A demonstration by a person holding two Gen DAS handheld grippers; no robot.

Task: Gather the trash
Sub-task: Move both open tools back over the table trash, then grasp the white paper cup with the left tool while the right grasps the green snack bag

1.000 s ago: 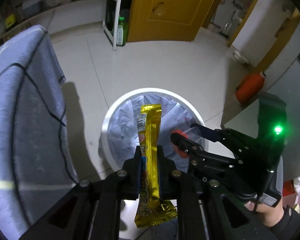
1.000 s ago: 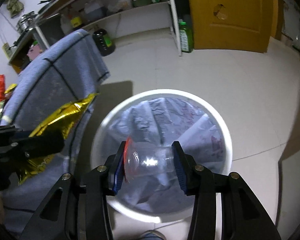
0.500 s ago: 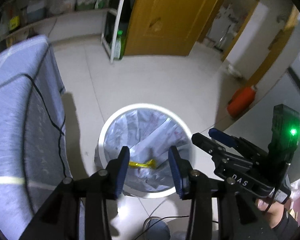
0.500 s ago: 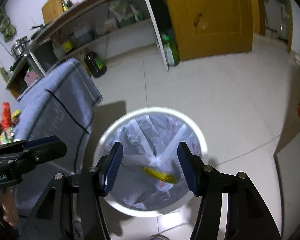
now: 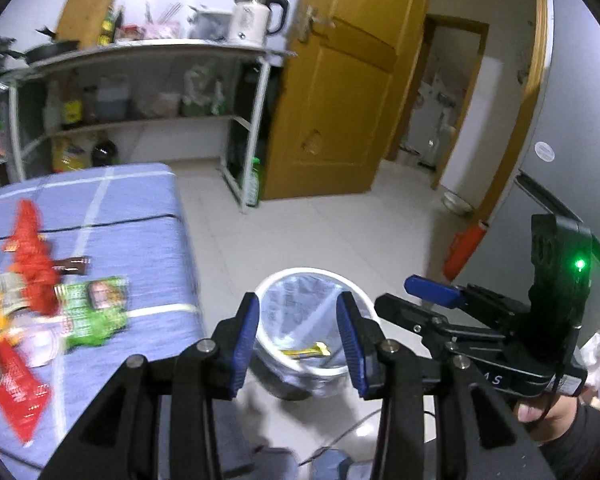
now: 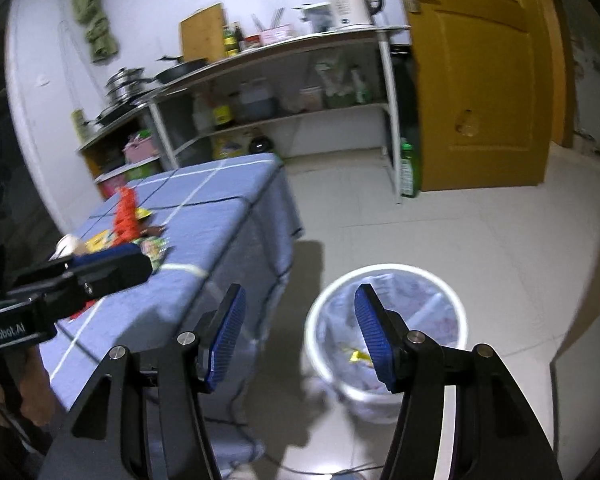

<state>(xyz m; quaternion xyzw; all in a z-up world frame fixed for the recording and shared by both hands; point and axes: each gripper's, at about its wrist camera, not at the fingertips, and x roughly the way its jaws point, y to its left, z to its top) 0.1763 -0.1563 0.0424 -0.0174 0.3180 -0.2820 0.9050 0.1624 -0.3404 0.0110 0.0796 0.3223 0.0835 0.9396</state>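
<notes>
Trash first, left wrist view: your left gripper has jaws apart w/ nothing between them, pads bare. Straight ahead past the tips and below sits the white bin, lined w/ a bag; a gold wrapper lies inside. Off to the claw's left, on the blue checked tablecloth, the rest waits: a green packet nearest, a red net bag beyond it, a red wrapper closest to the cloth's near edge. All blurred, so no finer detail. The right gripper shows on the claw's right, blue pad forward, its gap not readable here.

Right wrist view: your right gripper is also spread wide & empty. Bin lies ahead-right under the right pad, gold scrap in it. Tablecloth is ahead-left w/ the litter pile near its far side; left gripper pokes in from the claw's left.

My read: both claws stand empty since the bin holds its load; 3 or more pieces are left on the table, so swing left next.
</notes>
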